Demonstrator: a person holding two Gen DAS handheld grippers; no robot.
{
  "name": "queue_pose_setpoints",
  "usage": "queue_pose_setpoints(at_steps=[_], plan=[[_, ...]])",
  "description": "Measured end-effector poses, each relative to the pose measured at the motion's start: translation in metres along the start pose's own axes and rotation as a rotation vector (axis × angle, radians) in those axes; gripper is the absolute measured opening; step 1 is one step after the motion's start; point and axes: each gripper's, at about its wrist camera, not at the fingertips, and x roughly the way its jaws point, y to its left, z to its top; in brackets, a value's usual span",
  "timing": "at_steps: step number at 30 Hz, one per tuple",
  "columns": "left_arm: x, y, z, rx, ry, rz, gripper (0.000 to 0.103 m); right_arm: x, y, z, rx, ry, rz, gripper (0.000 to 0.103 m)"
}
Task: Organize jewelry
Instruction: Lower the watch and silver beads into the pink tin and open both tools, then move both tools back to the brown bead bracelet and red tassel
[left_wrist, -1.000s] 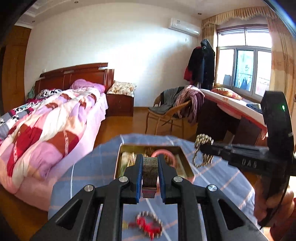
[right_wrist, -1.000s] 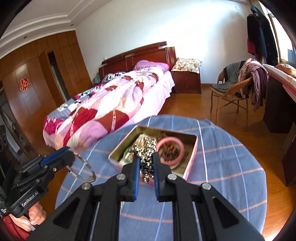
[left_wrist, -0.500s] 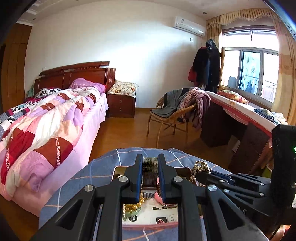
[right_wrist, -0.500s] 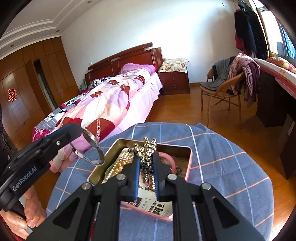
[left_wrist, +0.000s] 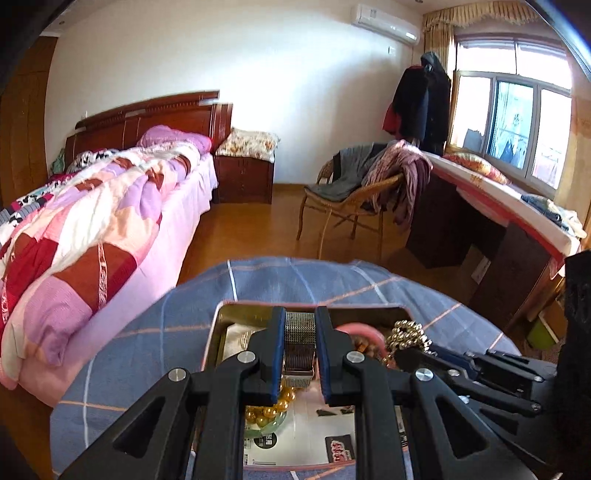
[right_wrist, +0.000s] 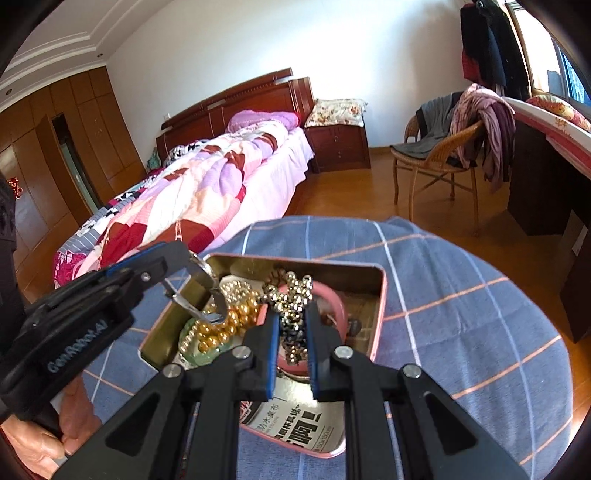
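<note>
A pink-rimmed metal tin (right_wrist: 380, 291) sits on the round table with the blue checked cloth (right_wrist: 461, 314). Inside lie gold beads (right_wrist: 221, 328), a green bangle (right_wrist: 188, 345) and a pink bangle (right_wrist: 336, 299). My left gripper (left_wrist: 300, 325) is shut on a metal mesh watch band (left_wrist: 300, 339), held over the tin; the band's loop also shows in the right wrist view (right_wrist: 201, 291). My right gripper (right_wrist: 291, 325) is shut on a silver bead bracelet (right_wrist: 293, 295), over the tin's middle; the bracelet shows in the left wrist view (left_wrist: 406, 334).
A bed with a pink patchwork quilt (right_wrist: 207, 192) stands left of the table. A wicker chair draped with clothes (right_wrist: 454, 147) and a dark desk (left_wrist: 480, 221) stand at the right. Wood floor surrounds the table.
Both grippers have moved forward and down over the tin, carrying the watch band and the bead bracelet. The red bracelet seen earlier on the cloth is out of view.
</note>
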Motion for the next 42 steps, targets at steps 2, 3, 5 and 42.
queue_pose_setpoints(at_steps=[2,3,5,42], plan=[[0.007,0.002,-0.005,-0.004,0.025,-0.003,0.015,0.003,-0.002,-0.001,-0.001,0.009,-0.002,0.016],[0.011,0.002,-0.008,-0.004,0.039,0.0,0.015,0.005,-0.003,-0.002,0.001,0.016,0.002,0.016],[0.016,0.003,-0.011,-0.001,0.062,0.001,0.015,0.01,-0.005,-0.005,0.0,0.036,0.01,0.016],[-0.066,0.06,-0.115,-0.038,0.256,0.252,0.058,-0.026,0.045,-0.066,-0.15,0.105,0.086,0.066]])
